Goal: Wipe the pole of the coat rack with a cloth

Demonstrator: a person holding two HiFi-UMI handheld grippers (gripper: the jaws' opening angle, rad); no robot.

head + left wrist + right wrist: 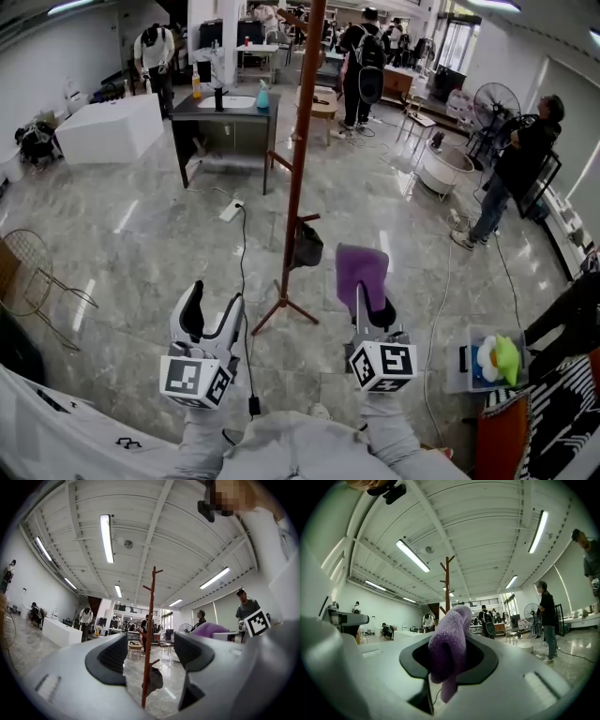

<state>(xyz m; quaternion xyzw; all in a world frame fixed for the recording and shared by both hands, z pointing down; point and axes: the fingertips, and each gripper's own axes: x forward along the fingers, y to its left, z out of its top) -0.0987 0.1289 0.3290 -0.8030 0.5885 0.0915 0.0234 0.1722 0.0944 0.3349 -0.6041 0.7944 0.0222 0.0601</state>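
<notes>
The brown wooden coat rack pole (298,159) stands on splayed legs on the marble floor, straight ahead of me. In the left gripper view the pole (149,639) rises between my jaws, some way off. A dark item (307,246) hangs low on it. My left gripper (208,322) is open and empty, down and left of the pole's base. My right gripper (368,314) is shut on a purple cloth (362,269), right of the pole and apart from it. In the right gripper view the cloth (449,646) fills the jaws, with the pole's top (446,583) behind it.
A black cable (244,281) with a power strip (231,211) runs along the floor left of the rack. A dark table (225,117) with bottles stands behind. A wire frame (33,272) lies at left, a standing fan (494,103) and a box (487,361) at right. Several people stand around.
</notes>
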